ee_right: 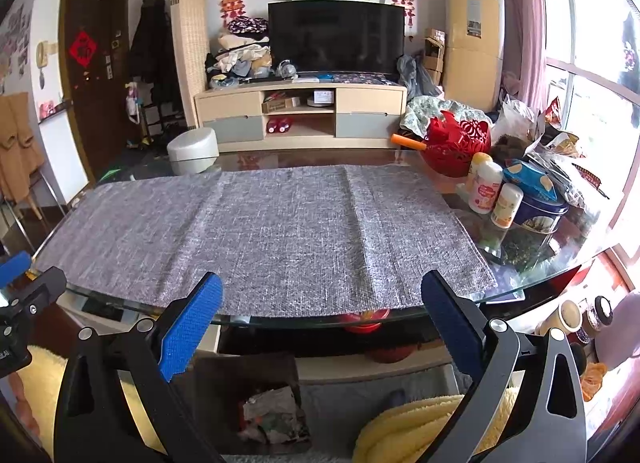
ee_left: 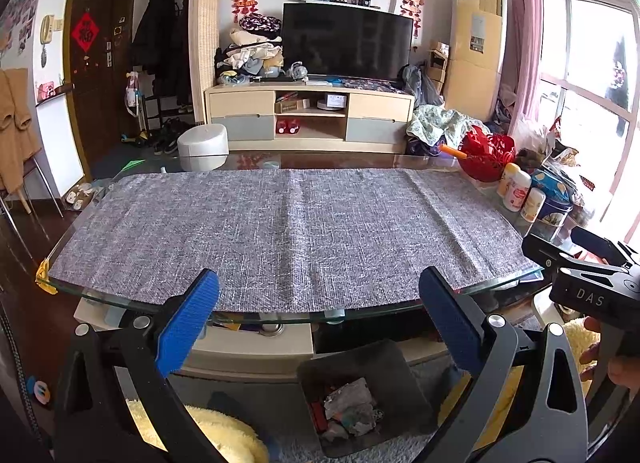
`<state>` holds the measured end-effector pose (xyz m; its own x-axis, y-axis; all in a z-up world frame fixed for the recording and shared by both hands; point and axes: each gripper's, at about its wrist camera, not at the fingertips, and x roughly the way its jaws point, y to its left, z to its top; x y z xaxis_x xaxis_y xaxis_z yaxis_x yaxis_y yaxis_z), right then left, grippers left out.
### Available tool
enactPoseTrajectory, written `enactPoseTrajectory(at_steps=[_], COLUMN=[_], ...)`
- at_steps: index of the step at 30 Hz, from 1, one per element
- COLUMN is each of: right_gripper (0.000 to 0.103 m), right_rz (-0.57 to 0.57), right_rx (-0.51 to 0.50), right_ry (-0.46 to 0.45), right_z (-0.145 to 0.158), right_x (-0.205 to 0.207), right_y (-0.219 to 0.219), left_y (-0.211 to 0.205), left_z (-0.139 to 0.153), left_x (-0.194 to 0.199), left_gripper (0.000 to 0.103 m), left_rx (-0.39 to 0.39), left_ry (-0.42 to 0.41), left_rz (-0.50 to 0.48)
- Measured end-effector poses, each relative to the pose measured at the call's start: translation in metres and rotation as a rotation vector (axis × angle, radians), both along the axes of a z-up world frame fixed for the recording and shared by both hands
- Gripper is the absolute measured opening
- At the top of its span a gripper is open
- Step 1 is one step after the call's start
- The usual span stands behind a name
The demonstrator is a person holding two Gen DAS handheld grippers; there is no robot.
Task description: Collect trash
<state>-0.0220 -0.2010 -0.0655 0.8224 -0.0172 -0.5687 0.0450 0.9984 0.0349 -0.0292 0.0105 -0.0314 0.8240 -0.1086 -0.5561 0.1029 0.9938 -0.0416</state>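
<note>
A dark square trash bin (ee_left: 384,367) stands on the floor below the glass table's near edge, with crumpled paper trash (ee_left: 350,403) inside; it also shows in the right wrist view (ee_right: 224,375) with its trash (ee_right: 274,413). My left gripper (ee_left: 320,303) is open and empty, held above the bin in front of the table edge. My right gripper (ee_right: 322,305) is open and empty, to the right of the bin. The right gripper's black body (ee_left: 592,283) shows at the right of the left wrist view. A grey woven mat (ee_left: 288,235) covers the glass table (ee_left: 100,297) and lies bare.
On the table's right end stand a red basket (ee_right: 456,147), white bottles (ee_right: 486,191), a blue tin (ee_right: 540,213) and snack bags (ee_right: 560,143). Yellow fluffy cushions (ee_right: 412,427) lie by the bin. A TV stand (ee_left: 308,119) and white stool (ee_left: 202,143) are beyond the table.
</note>
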Motion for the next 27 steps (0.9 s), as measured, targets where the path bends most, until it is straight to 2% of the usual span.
enactPoseTrajectory(at_steps=[27], right_gripper=[0.1], right_rz=[-0.001], right_rx=[0.008], right_ry=[0.014], right_z=[-0.0043], right_x=[-0.0012], right_y=[0.0018], left_y=[0.0021], left_z=[-0.004], left_x=[-0.0021], left_gripper=[0.095], left_rx=[-0.006], left_ry=[0.001], left_rz=[0.014])
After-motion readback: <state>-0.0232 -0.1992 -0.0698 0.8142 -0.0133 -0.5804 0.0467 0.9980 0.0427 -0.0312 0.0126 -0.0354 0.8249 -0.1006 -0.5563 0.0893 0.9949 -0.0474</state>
